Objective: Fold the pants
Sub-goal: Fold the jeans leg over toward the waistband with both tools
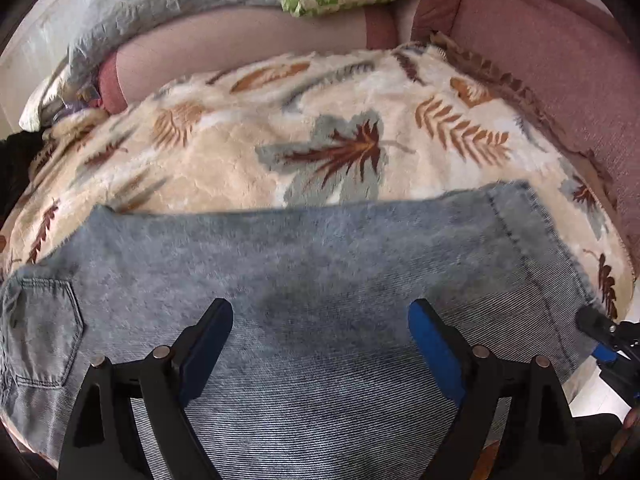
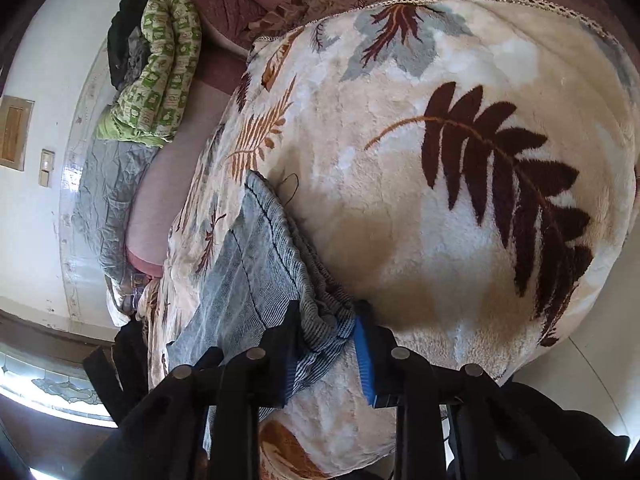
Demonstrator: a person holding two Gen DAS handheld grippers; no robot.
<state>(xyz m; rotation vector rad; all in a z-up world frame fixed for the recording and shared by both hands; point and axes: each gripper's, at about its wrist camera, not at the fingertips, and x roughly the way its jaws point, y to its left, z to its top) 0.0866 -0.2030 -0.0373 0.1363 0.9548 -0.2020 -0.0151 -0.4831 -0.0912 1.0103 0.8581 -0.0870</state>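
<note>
The pants lay flat on the leaf-print blanket, directly beneath the left tool, whose jaws stood wide and empty. The right tool pinched the gathered hem edge, probably to carry it over for a fold.

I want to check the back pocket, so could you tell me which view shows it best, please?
The left wrist view: the pocket lies flat at the jeans' left end, stitching visible. The right wrist view shows only the jeans' hem end, no pocket.
</note>
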